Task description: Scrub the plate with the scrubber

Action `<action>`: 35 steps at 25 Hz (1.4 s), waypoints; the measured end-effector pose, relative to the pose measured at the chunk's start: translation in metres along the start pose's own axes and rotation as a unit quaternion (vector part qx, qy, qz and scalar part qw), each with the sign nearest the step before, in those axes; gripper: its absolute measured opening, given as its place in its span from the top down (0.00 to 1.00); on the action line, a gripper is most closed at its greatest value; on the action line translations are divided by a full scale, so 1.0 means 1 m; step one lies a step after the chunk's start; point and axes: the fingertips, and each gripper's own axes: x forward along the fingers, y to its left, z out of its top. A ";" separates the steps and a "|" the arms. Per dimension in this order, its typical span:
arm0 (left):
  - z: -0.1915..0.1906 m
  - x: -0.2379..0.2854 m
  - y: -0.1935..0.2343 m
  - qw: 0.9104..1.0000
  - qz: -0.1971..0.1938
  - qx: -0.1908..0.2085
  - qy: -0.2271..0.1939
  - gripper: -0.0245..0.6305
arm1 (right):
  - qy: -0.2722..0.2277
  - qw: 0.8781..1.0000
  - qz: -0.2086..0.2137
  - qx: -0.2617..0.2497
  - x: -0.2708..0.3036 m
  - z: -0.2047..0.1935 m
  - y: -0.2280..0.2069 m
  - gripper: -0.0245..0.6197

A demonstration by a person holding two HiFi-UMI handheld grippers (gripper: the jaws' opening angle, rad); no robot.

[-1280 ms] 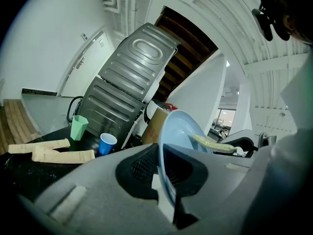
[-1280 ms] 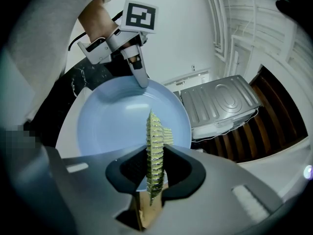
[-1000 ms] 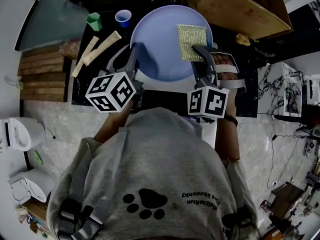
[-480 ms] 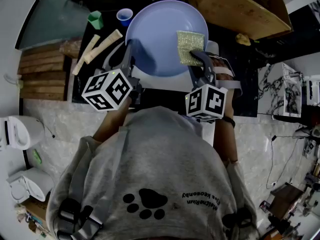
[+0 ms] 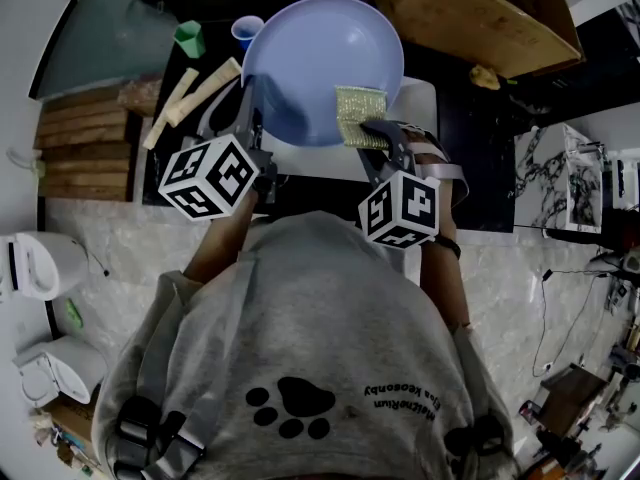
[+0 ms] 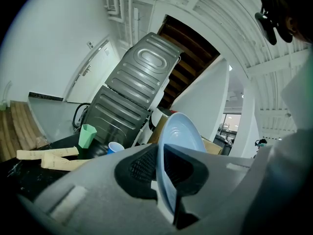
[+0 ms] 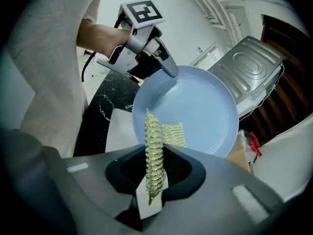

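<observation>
Plate, pale blue, 1 item: held tilted over the worktop, its near-left rim clenched in the left gripper fingers. Scrubber, gold-green mesh, 1 item: clamped edgewise in the right gripper fingers, apparently resting on the plate's lower-right face.

Scrubber against plate; near rim

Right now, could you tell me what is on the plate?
The yellow scrubber, pinched in the right gripper, lies against the plate; the patch beneath it is hidden.
</observation>
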 end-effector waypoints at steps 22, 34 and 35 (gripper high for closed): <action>-0.017 0.017 -0.009 0.999 -0.007 0.036 0.023 0.92 | -0.054 0.974 0.218 0.045 -0.020 0.022 0.067 0.85; -0.066 0.031 0.007 0.995 0.000 0.010 0.100 0.93 | -0.082 0.963 0.233 0.109 -0.022 0.017 0.060 0.85; -0.073 0.033 0.010 0.994 0.003 0.007 0.111 0.93 | -0.080 0.962 0.237 0.113 -0.019 0.015 0.061 0.85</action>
